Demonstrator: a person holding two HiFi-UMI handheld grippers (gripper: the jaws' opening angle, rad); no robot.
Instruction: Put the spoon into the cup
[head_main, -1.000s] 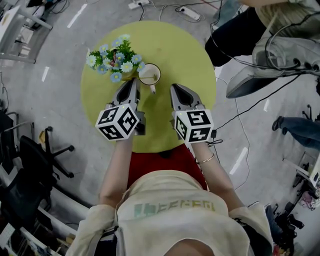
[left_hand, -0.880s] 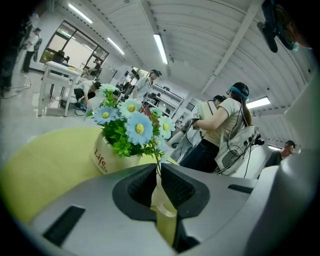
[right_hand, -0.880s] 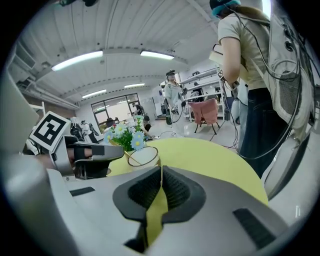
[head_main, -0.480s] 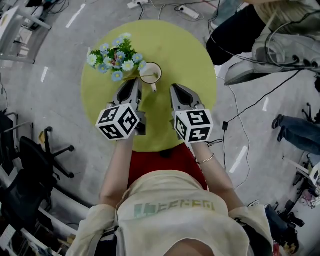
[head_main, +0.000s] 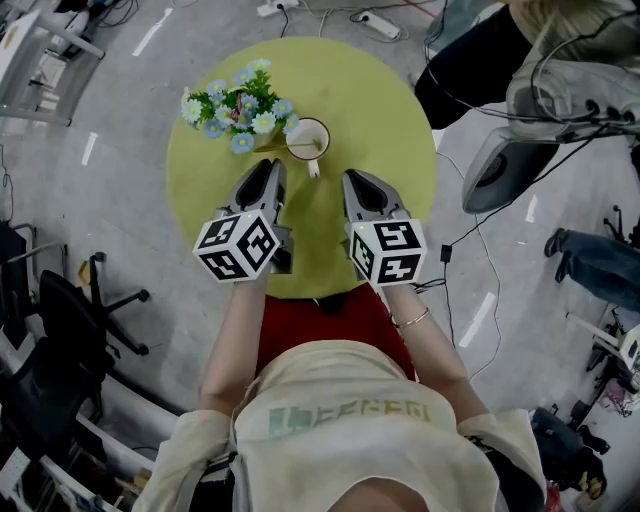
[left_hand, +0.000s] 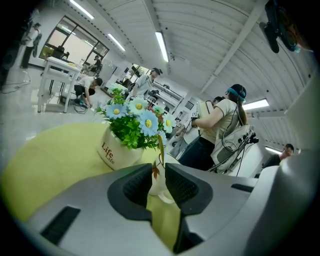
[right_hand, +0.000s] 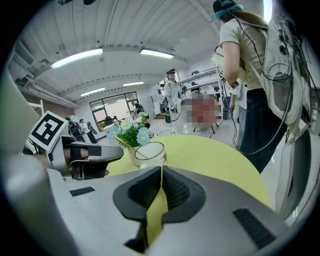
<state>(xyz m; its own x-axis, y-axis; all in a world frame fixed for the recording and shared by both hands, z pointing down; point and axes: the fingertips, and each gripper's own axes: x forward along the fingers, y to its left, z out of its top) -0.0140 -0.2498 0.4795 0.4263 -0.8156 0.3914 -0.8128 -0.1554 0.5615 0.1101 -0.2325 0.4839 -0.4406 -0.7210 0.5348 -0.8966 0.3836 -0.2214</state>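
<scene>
Spoon in cup beside flowerpot near table's far edge; left gripper barely parted, right gripper clenched, both empty.

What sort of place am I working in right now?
Probably a robotics lab or workshop hall: cables and a power strip trail across the grey floor, office chairs stand by, and another person wears a backpack rig under ceiling strip lights.

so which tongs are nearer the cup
Left. The left tongs end just short of the cup, at its left side; the right tongs sit further back, to its right.
</scene>
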